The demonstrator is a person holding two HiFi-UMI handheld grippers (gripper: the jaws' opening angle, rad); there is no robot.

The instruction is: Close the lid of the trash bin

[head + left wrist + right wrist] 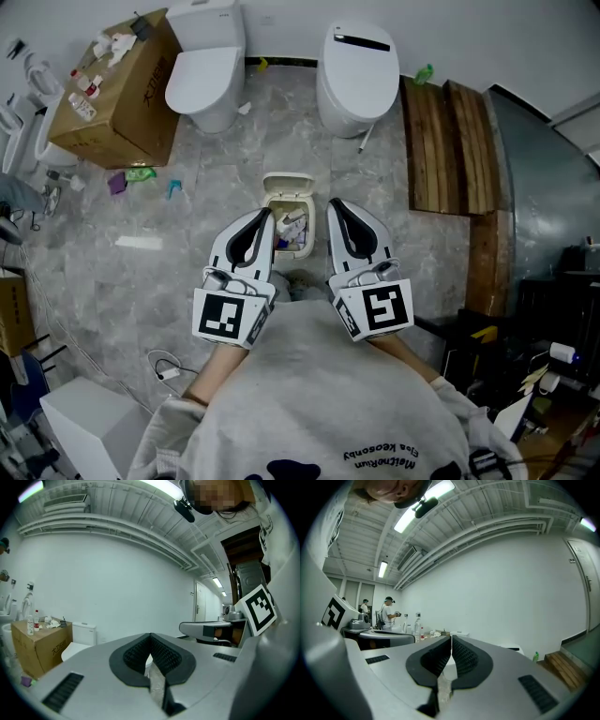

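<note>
A small white trash bin (308, 228) stands on the grey stone floor right in front of me. Its lid (287, 184) is flipped open toward the far side, and crumpled paper waste (292, 231) shows inside. My left gripper (265, 215) is held just left of the bin, its tip above the bin's left rim, jaws shut and empty. My right gripper (335, 202) hovers just right of the bin, also shut with nothing in it. In the left gripper view the left gripper (150, 635) has its pads meeting at the tip. The right gripper (451, 637) looks the same in its own view.
Two white toilets (204, 77) (359, 77) stand against the far wall. A cardboard box (117, 92) with clutter on top sits at the far left, with bits of litter (141, 173) on the floor near it. Wooden planks (448, 145) lie at the right. A cable (164, 367) trails at the lower left.
</note>
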